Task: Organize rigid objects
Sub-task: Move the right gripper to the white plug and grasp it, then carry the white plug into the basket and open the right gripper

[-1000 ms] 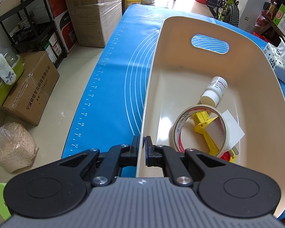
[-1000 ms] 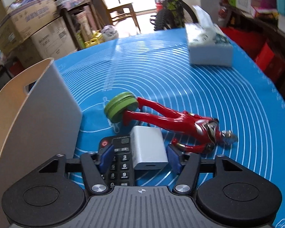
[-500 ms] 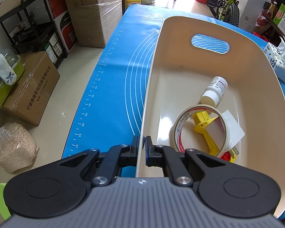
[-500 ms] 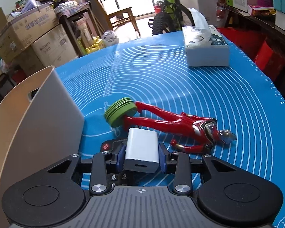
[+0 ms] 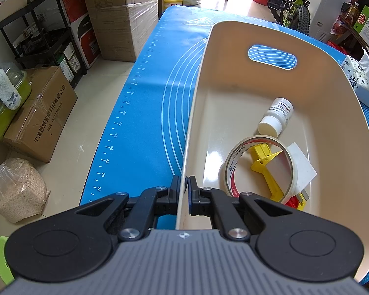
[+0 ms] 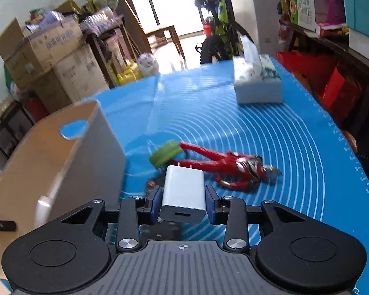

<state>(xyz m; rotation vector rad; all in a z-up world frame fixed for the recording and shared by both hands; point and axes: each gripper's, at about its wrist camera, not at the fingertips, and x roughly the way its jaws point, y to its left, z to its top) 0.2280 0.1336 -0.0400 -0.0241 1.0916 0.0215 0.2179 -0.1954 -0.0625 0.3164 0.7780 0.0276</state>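
We take this for a home room doubling as storage. Stacked cardboard boxes and a black shelf rack line the tiled floor; a child's bicycle stands by a bright doorway, and a tissue box sits on the blue mat.

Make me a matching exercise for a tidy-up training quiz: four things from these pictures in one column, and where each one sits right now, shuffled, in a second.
Things
1. white charger
2. tape roll
3. red toy figure
4. tissue box

Places
A. lying on the blue mat, next to a green disc
B. inside the cream bin, beside a white bottle
C. at the far end of the mat
D. clamped in the right hand-held gripper

Pairs: 1-D, 2-B, 3-A, 4-C
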